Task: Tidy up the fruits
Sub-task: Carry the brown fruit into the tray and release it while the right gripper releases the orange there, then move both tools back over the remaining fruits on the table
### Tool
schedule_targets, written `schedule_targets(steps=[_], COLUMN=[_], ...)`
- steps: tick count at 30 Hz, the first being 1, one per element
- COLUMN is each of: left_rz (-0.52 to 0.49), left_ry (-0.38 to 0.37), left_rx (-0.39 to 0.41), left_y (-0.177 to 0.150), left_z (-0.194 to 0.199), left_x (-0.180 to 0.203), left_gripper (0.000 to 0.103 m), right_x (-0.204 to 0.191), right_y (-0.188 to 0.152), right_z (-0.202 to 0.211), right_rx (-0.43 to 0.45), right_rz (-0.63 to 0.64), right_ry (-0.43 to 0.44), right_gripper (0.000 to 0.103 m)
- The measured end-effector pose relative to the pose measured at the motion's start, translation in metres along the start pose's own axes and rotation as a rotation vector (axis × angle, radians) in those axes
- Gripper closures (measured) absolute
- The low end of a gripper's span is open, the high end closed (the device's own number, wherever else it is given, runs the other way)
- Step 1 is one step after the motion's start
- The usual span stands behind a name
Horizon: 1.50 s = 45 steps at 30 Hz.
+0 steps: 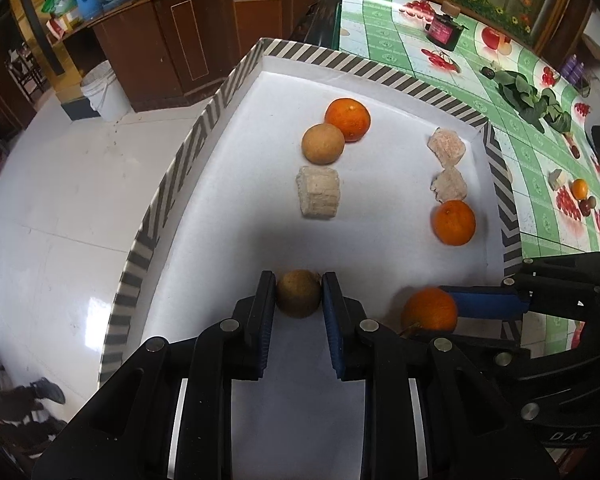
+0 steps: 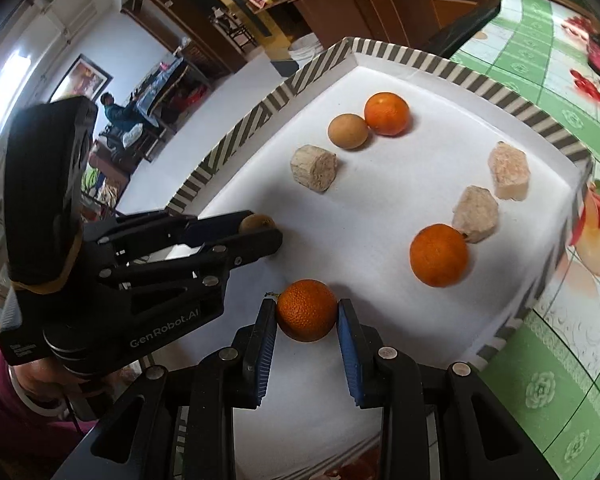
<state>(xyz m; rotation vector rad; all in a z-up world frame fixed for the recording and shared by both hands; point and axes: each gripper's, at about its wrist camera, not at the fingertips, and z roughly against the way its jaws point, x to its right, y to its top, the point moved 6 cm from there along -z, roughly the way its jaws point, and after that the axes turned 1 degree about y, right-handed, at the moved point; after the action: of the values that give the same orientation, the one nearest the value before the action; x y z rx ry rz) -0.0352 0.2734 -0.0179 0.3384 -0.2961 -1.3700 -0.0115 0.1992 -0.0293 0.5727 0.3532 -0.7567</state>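
Brown fruit [image 1: 298,294] is pinched in my left tool [image 1: 299,300], pads tight on both sides, low over the near end of the striped tray [image 1: 172,184]. Orange [image 2: 307,310] is clamped the same way in my right tool [image 2: 307,316], just right of the brown one, also at the tray's near end. Key relation: everything already sorted lies farther into the tray. Left row, wood chunk [image 1: 318,192] then tan fruit [image 1: 323,149], sits straight ahead of the left tool; loose orange [image 1: 453,222] is ahead of the right. I reckon each hand pushes fwd w/o crossing.
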Motion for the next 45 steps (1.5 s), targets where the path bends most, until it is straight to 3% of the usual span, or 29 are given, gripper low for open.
schedule_targets(steps=[9, 14, 17, 27, 37, 45], left_rz=[-0.009, 0.018, 0.038, 0.06, 0.041, -0.061], left_ry=[0.007, 0.019, 0.027, 0.052, 0.005, -0.04], left_rx=[-0.006, -0.01, -0.006, 0.063, 0.135, 0.193], left_y=[0.001, -0.003, -0.003, 0.009, 0.022, 0.038], left_z=[0.0, 0.003, 0.008, 0.044, 0.077, 0.108], left_x=[0.001, -0.004, -0.008, -0.003, 0.044, 0.107], left_gripper=[0.078, 0.057, 0.057, 0.057, 0.057, 0.057], right_x=[-0.009, -0.01, -0.009, -0.003, 0.013, 0.042], right_y=[-0.003, 0.0, 0.003, 0.006, -0.023, -0.052], right_z=[-0.012, -0.016, -0.012, 0.036, 0.097, 0.143], right_rx=[-0.015, -0.005, -0.001, 0.106, 0.179, 0.238], right_rz=[0.08, 0.098, 0.111, 0.045, -0.001, -0.076], right_ry=[-0.07, -0.102, -0.113, -0.051, -0.076, -0.122], right_gripper=[0.073, 0.072, 0.067, 0.067, 0.067, 0.067])
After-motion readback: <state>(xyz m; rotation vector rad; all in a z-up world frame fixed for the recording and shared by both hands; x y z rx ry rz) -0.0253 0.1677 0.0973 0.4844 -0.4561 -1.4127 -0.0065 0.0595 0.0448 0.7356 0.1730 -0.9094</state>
